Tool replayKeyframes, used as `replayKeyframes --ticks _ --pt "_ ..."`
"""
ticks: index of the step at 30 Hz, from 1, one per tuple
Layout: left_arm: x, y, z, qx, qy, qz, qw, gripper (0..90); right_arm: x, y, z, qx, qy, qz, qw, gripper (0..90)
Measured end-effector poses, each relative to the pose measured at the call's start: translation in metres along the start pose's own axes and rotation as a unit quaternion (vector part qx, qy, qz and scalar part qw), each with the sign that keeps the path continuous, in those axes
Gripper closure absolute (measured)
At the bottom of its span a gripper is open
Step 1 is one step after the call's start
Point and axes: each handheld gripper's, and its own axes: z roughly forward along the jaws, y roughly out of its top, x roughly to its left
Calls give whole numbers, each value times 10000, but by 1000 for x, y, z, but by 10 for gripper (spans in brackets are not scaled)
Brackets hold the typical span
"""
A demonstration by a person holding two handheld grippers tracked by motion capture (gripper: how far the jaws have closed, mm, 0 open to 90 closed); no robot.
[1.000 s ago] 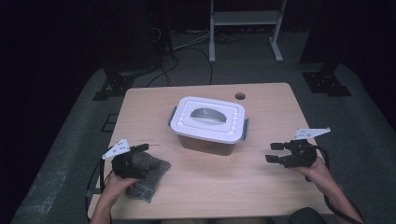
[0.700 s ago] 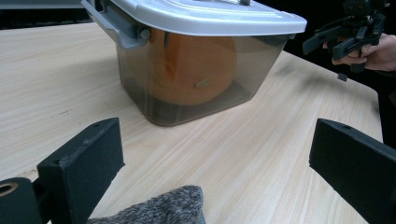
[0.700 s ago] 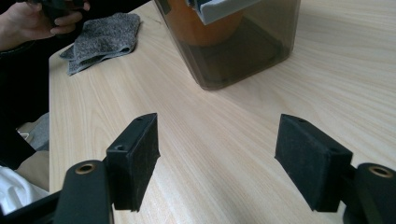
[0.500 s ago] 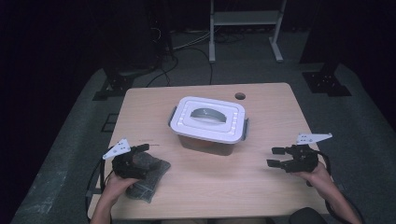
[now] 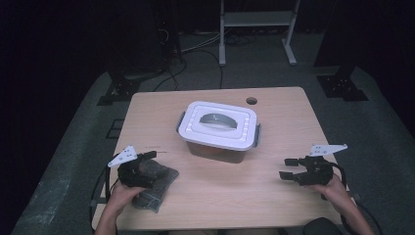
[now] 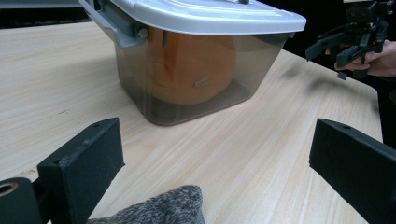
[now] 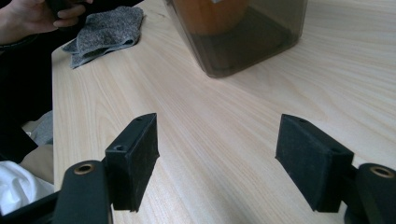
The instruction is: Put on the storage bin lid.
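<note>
while my left claw (image 5: 147, 161) hovers low over the near left corner of the table (image 5: 293, 122), its jaws stand wide apart with nothing between them, and the grey knitted cloth (image 5: 156, 183) lies just under it, its edge showing below my pads (image 6: 84, 168). my right claw (image 5: 289, 168) sits at the near right side, jaws spread wide too, gripping nothing, bare wood between them. further out, mid-table between both claws, stands the smoky plastic box (image 5: 218, 147), its grey lid (image 5: 218, 125) clipped on, with a round orange thing (image 6: 194, 70) inside.
</note>
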Motion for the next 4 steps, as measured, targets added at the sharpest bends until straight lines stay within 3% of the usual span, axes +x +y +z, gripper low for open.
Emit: replayKeyframes --ticks 4 --pt "1 0 0 -10 7 -3 10000 24 1 -2 1 -16 5 -7 10000 279"
